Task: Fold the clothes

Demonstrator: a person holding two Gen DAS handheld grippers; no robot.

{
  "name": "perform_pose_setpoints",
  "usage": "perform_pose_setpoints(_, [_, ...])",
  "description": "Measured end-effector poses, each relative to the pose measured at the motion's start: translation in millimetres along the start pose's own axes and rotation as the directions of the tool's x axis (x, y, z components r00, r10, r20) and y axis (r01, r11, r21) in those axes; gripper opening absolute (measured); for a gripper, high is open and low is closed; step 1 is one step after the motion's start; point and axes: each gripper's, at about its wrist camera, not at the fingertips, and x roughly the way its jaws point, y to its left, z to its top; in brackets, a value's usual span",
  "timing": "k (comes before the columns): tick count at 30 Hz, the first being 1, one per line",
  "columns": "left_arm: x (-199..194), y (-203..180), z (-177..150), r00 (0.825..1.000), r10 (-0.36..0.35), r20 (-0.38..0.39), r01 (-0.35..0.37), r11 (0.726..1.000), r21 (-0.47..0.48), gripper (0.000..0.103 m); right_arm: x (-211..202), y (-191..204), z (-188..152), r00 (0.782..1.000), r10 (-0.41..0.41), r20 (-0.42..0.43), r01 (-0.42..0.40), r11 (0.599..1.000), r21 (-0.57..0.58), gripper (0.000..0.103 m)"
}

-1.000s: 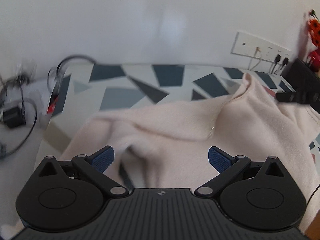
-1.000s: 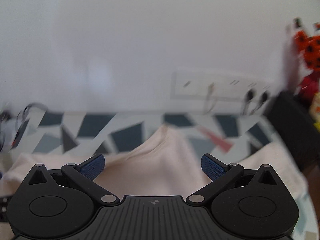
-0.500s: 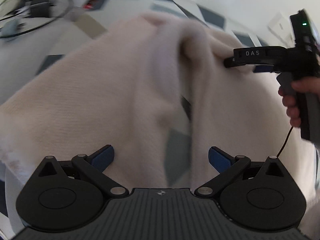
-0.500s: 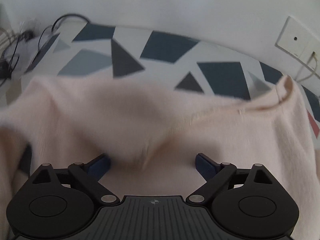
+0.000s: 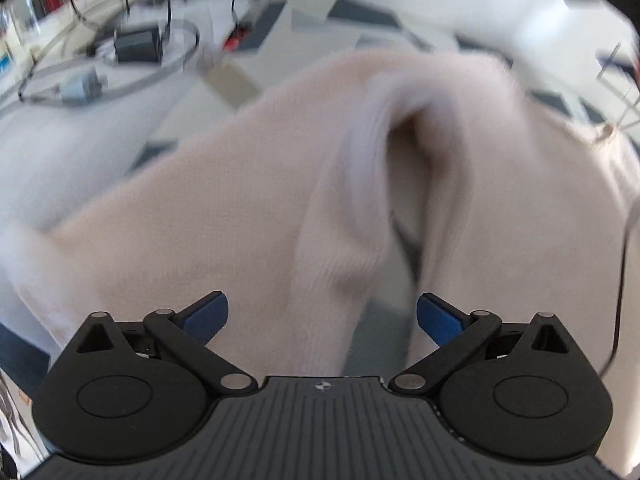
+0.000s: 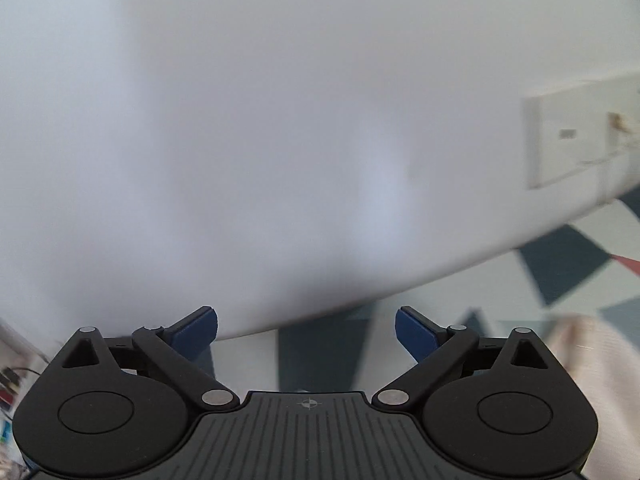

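Note:
A pale pink knitted sweater [image 5: 248,208] lies rumpled on the patterned tabletop, with a raised fold [image 5: 404,128] running down its middle. My left gripper [image 5: 322,318] hangs just above its near part, pointing steeply down, jaws wide and no cloth between the blue pads. In the right wrist view my right gripper [image 6: 306,330] faces the white wall with its jaws opening and nothing between them. Only a corner of the sweater [image 6: 592,364] shows at the lower right there.
Cables and a small black box [image 5: 138,44] lie on the table at the far left. A white wall socket plate [image 6: 576,136] sits at the right of the wall. The tabletop [image 6: 560,264] has blue and grey triangles and ends at the wall.
The right gripper has swung off the sweater to face the wall. It has left the left wrist view. The left gripper has sunk a little closer to the cloth.

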Motion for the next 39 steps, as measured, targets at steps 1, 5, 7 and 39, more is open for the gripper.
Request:
perform_pose_setpoints(1, [-5, -3, 4, 1.000, 0.000, 0.021, 0.000, 1.000, 0.004, 0.103, -18, -19, -3, 1.000, -0.015, 0.023, 0.015, 1.000, -0.004, 0.095])
perform_pose_setpoints(5, [-15, -50, 36, 0.996, -0.015, 0.085, 0.005, 0.993, 0.114, 0.103, -99, -116, -21, 0.955, -0.225, 0.196, 0.218, 0.974, 0.059, 0.093])
perform_pose_setpoints(7, [-5, -82, 46, 0.993, -0.090, 0.075, 0.077, 0.984, 0.162, 0.103, -132, -163, -36, 0.923, -0.326, 0.202, 0.304, 0.943, 0.132, 0.093])
perform_pose_setpoints(39, [69, -171, 35, 0.999, -0.043, 0.024, 0.035, 0.961, 0.273, 0.103, -90, -246, -67, 0.935, -0.320, -0.155, 0.315, 0.947, -0.056, 0.054])
